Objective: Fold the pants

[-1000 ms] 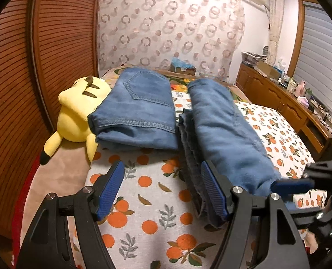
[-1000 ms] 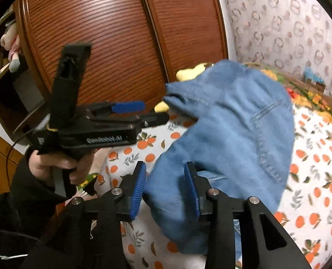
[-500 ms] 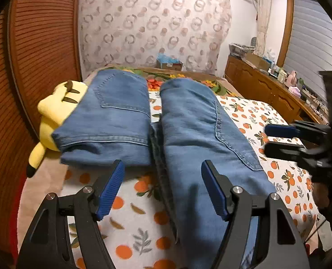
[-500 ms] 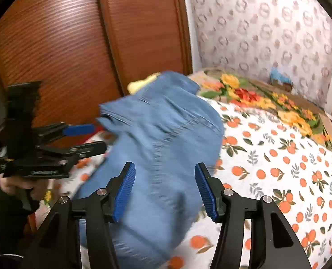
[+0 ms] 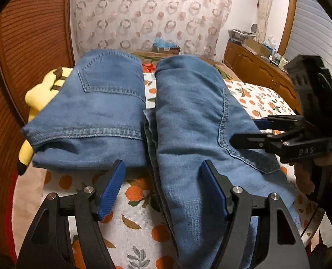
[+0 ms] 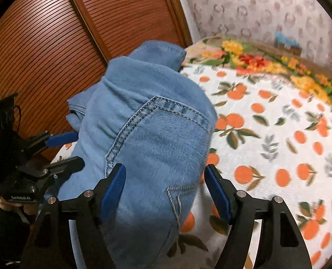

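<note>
2 pairs of blue denim pants lie on a bed with a white cover printed with oranges and green leaves (image 5: pixel 139 222). In the left wrist view, the folded blue denim pants (image 5: pixel 92 112) sit at 10 o'clock, partly on top of a yellow plush toy with a black-tipped tail (image 5: pixel 35 98) beside the brown slatted wooden door (image 5: pixel 16 51). The long blue denim pants (image 5: pixel 195 123) run from 12 o'clock down to 6 o'clock, just beside the folded pair.

The left gripper (image 5: pixel 161 188) hangs over the near end of the long pants. Its blue pads are spread wide and pinch nothing; one pad is above the cover, the other above the denim.

The right gripper (image 6: pixel 166 190) is opening. The denim lies between its blue pads (image 6: pixel 112 188), and the pads do not press on it. In the left wrist view it reaches in from 3 o'clock, over the pants' curved seam.

A wooden dresser (image 5: pixel 255 67) stands at 2 o'clock.
</note>
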A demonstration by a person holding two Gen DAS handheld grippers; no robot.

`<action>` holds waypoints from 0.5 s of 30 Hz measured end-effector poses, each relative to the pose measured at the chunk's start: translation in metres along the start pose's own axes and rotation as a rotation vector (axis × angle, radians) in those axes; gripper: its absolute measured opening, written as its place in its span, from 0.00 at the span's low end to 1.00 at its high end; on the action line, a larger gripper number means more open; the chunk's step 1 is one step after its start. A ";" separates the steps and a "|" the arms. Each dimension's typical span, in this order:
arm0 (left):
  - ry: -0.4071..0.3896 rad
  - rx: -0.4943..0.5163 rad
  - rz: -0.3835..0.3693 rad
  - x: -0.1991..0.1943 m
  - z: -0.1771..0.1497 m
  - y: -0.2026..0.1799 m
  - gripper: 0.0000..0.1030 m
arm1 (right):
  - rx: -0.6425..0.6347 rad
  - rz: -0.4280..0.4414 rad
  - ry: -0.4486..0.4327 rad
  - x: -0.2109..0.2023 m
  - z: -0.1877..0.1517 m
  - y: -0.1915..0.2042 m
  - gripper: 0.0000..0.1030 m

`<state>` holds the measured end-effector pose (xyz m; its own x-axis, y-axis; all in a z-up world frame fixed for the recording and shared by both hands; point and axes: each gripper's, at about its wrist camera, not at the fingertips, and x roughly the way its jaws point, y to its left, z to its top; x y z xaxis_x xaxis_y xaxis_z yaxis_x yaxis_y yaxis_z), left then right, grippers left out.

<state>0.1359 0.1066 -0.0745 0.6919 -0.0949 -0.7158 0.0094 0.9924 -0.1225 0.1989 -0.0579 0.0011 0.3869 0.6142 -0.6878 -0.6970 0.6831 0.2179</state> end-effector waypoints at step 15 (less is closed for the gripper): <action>0.012 -0.033 -0.158 0.000 -0.004 -0.007 0.14 | 0.009 0.152 -0.055 0.005 0.011 -0.018 0.21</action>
<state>0.1325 0.0998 -0.0767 0.6749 -0.2510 -0.6939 0.0934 0.9619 -0.2571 0.2198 -0.0627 0.0009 0.3097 0.7315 -0.6075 -0.7446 0.5839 0.3235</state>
